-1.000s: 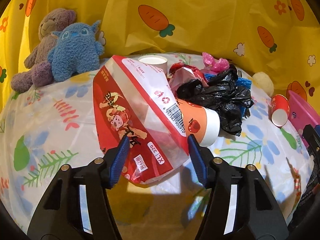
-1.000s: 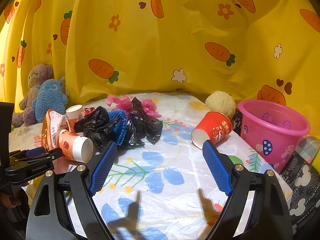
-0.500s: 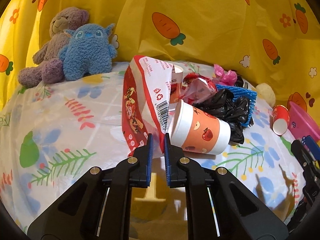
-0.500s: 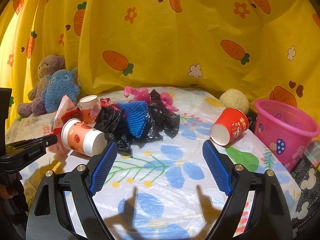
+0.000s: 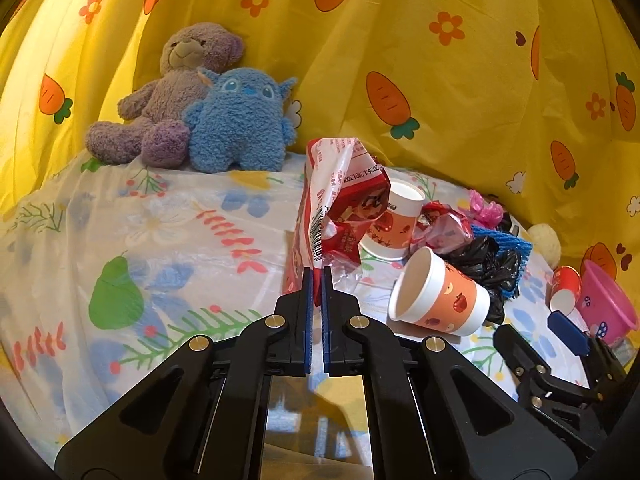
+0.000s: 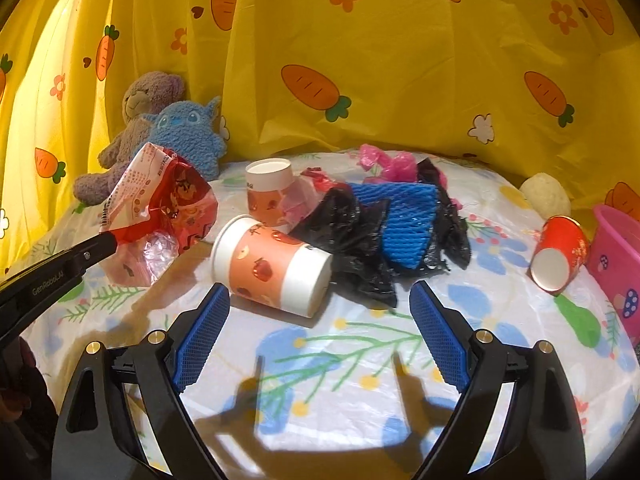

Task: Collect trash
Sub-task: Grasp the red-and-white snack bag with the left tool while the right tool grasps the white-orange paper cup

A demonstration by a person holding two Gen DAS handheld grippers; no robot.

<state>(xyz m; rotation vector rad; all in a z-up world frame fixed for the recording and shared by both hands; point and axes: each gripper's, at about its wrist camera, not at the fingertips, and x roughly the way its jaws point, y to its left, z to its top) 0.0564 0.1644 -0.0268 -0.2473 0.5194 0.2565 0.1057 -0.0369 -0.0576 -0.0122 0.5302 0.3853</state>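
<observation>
One piece of trash is in hand: the left gripper (image 5: pixel 316 276) pinches the red snack wrapper (image 5: pixel 340 196) above the floral tablecloth (image 5: pixel 168 240). The right gripper (image 6: pixel 318 332) hovers spread wide before the tipped apple-print paper cup (image 6: pixel 272 268). Next, the wrapper likely needs carrying to the pink bucket (image 6: pixel 616 256).

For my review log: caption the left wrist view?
Left tongs shut on red snack bag, beside tipped paper cup.

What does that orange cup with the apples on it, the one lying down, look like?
The tipped apple cup is a paper cup, orange with small red apples and white bands at rim and base. It lies on its side on the floral tablecloth, empty, its open mouth toward the snack bag pinched in the left gripper. Its base end touches the black plastic bag. It sits just ahead of the open right gripper, untouched.
</observation>
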